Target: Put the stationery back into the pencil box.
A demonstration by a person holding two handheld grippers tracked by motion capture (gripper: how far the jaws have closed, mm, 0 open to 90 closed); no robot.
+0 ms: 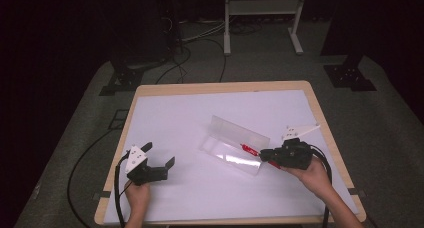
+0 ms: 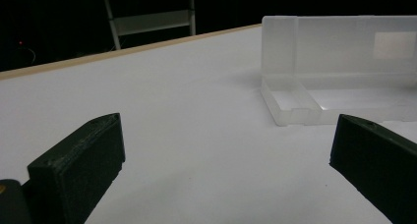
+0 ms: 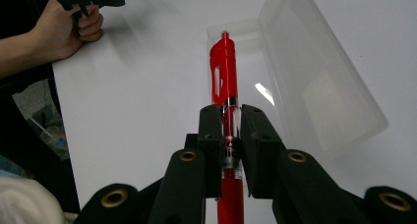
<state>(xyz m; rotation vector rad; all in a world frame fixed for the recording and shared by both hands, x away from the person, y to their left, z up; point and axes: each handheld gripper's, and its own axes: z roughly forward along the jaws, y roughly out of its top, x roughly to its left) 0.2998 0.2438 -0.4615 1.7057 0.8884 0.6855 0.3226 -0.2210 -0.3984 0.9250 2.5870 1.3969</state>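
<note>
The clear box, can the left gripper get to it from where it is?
Probably yes. The left gripper is open and faces the clear box, with just bare white table between them. The right gripper holds the red pen at the box's other end.

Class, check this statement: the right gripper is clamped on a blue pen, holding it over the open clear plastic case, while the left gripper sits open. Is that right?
Not quite: the pen is red, not blue, as the right gripper view shows. The rest holds: the right gripper is clamped on it over the open clear plastic case, and the left gripper sits open.
</note>
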